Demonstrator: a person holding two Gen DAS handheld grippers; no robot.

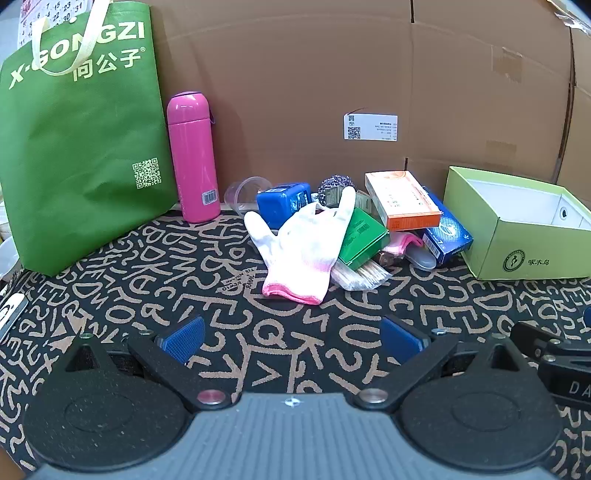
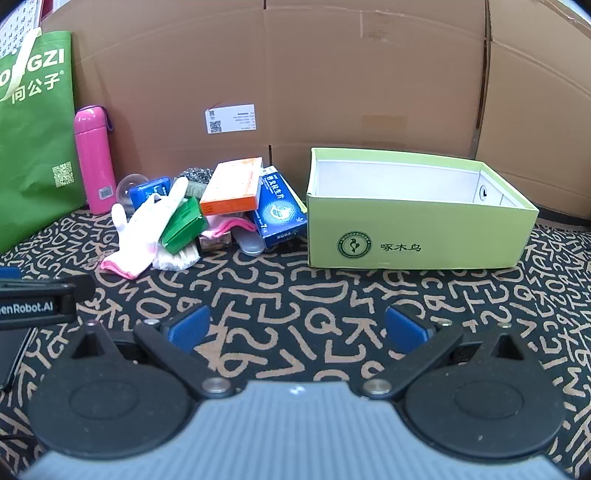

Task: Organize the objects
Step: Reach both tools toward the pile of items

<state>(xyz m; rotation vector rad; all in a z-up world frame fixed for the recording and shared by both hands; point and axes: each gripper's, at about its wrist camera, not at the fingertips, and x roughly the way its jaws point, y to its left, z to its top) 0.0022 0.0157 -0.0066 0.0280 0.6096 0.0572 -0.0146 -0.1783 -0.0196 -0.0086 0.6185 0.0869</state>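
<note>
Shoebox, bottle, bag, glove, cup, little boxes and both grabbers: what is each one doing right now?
green shoebox: lid off, looks empty.
pink bottle: upright, capped.
green bag: standing against the cardboard.
white glove: limp, draped over the pile.
clear cup: tipped on its side.
orange box: closed, tilted on top of the pile.
left gripper: open, holding nothing.
right gripper: open, holding nothing.

On the green tote bag (image 1: 85, 147) I read "X-GONGZI" with "问公子" beneath it and a QR code lower down. The light green box (image 2: 413, 236) carried a round emblem and the characters "啄木鸟". A calendar sheet (image 1: 48, 14) behind the bag showed 15, 22, 23, 30 and 31. The left gripper's body (image 2: 37, 299), seen from the right wrist, read "enRobot.AI". The white label (image 1: 370, 126) on the cardboard had a QR code, its print too small to read.
</note>
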